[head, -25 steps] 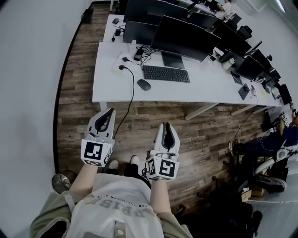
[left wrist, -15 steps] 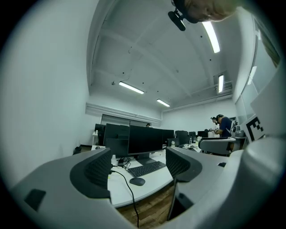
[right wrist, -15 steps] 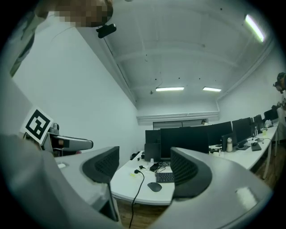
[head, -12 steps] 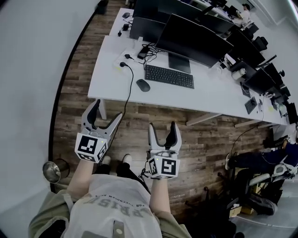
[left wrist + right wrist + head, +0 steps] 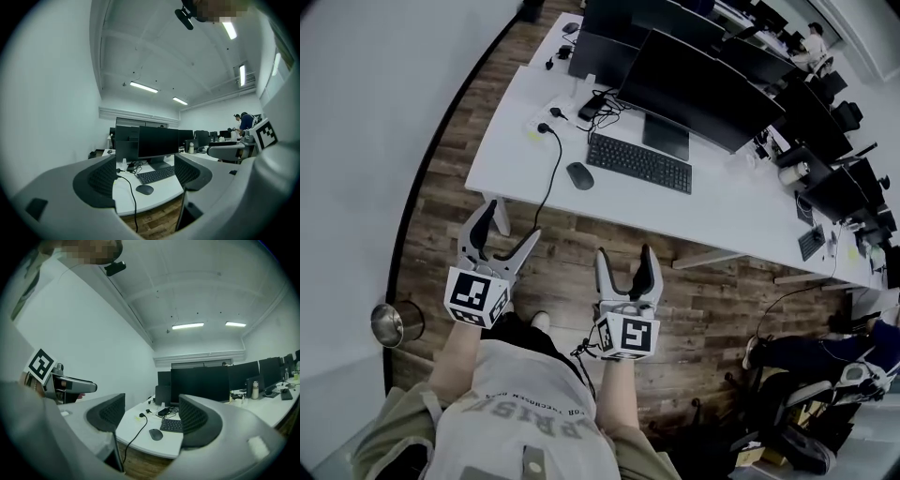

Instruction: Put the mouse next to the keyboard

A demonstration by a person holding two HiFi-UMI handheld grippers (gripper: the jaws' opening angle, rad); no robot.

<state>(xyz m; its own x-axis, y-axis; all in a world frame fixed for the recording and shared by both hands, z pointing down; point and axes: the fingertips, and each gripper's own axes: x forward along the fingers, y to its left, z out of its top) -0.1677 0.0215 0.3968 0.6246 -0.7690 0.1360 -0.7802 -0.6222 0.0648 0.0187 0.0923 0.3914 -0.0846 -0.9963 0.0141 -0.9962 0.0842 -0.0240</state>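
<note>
A dark mouse (image 5: 579, 175) lies on the white desk (image 5: 516, 141), a little in front of the left end of the black keyboard (image 5: 639, 162). The mouse (image 5: 144, 189) and keyboard (image 5: 156, 175) show far off between the jaws in the left gripper view, and again as mouse (image 5: 155, 434) and keyboard (image 5: 171, 425) in the right gripper view. My left gripper (image 5: 501, 230) and right gripper (image 5: 623, 264) hang over the wooden floor, short of the desk's near edge. Both stand open and hold nothing.
A large black monitor (image 5: 698, 86) stands behind the keyboard, with more monitors along the desk row. A black cable (image 5: 549, 169) runs off the desk's near edge to the floor. A metal bin (image 5: 397, 322) stands at the left by the wall. A seated person (image 5: 825, 352) is at far right.
Both grippers went from shut to open. The view has shifted, so the desk sits slightly closer and further left.
</note>
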